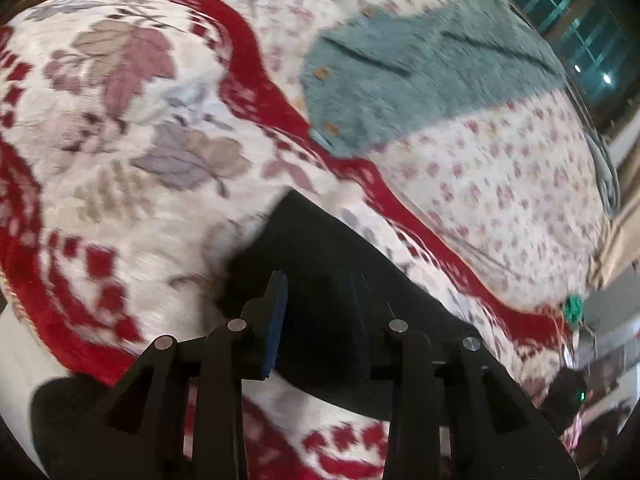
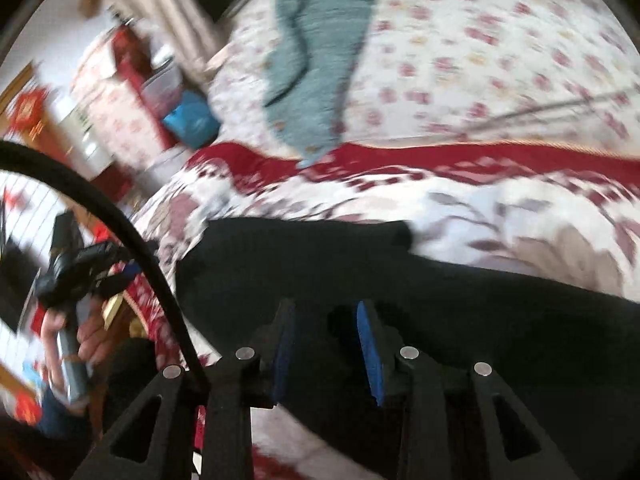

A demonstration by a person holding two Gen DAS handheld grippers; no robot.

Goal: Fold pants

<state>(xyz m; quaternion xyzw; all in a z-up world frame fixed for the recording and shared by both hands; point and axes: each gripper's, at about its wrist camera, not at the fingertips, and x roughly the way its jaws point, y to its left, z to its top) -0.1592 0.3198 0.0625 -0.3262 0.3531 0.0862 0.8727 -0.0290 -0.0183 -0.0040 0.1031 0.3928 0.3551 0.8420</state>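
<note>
Daylit, heavy motion blur, fisheye-warped edges.

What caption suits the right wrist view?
Right gripper open above black pants on a floral blanket.

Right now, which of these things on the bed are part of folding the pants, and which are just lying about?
Part of the job:
- black pants
- left gripper, jaws apart
- right gripper, jaws apart

Just lying about:
- teal fuzzy garment
- red-bordered floral blanket under the pants
- flowered bedsheet
- blue bag beside the bed
</note>
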